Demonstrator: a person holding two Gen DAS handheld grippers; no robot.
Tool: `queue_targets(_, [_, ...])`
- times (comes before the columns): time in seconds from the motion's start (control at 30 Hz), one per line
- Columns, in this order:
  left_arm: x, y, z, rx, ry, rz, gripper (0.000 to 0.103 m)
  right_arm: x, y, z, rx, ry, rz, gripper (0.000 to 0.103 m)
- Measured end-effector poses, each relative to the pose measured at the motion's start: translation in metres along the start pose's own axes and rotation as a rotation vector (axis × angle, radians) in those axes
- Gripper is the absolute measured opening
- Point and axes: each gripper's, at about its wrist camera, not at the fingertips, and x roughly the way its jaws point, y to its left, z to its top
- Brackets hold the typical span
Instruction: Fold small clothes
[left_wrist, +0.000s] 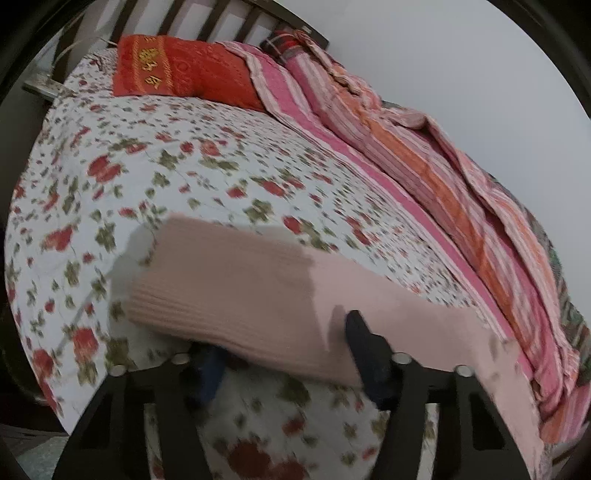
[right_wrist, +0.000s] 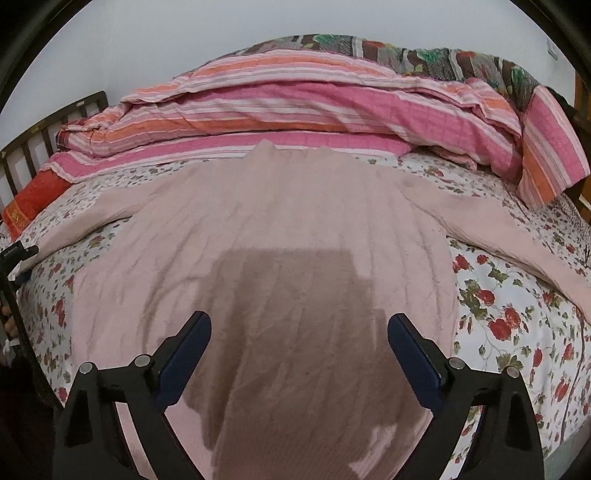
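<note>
Floral bedsheet (right_wrist: 509, 306) covers the bed; striped pink-orange quilt (right_wrist: 295, 107) is bunched along the far side, red pillow (left_wrist: 177, 70) by the slatted headboard (left_wrist: 221, 22). Pink knit sweater (right_wrist: 280, 229) lies spread flat on the sheet, sleeves out to both sides. Right gripper (right_wrist: 299, 328) hovers over its lower body, jaws wide, nothing between them. Left gripper (left_wrist: 284, 343) straddles one ribbed sleeve cuff (blurred); its jaws are partly closed around the cuff, firm pinch not confirmed.

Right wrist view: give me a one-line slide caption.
Open right gripper poised over a pink knit sweater spread flat on a floral bedspread, striped quilts behind.
</note>
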Motion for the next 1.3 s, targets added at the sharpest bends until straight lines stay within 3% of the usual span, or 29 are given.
queue_targets(0.07, [0.000,0.000,0.003,0.018,-0.018,0.038,0.027,0.005,-0.007,0.002,0.018,0.014,0.001,0.093])
queue_targets(0.17, [-0.001,-0.001,0.008,0.056,-0.042,0.068,0.010,0.011,-0.020,0.005,0.047,0.028,0.019,0.093])
queue_targets(0.3, [-0.006,-0.010,0.012,0.075,-0.060,0.096,0.007,0.016,-0.032,0.011,0.059,0.026,0.043,0.092])
queue_targets(0.47, [-0.022,-0.051,0.018,0.154,-0.123,0.094,0.007,0.018,-0.054,0.020,0.094,0.011,0.041,0.092])
queue_targets(0.8, [-0.061,-0.213,0.005,0.394,-0.179,-0.124,0.007,0.011,-0.115,0.024,0.201,-0.013,0.048,0.092])
queue_targets(1.07, [-0.075,-0.367,-0.068,0.632,-0.137,-0.324,0.007,-0.006,-0.161,0.022,0.243,-0.062,-0.009,0.092])
queue_targets(1.3, [-0.081,-0.478,-0.180,0.840,-0.032,-0.478,0.007,-0.022,-0.198,0.009,0.291,-0.082,-0.058,0.092])
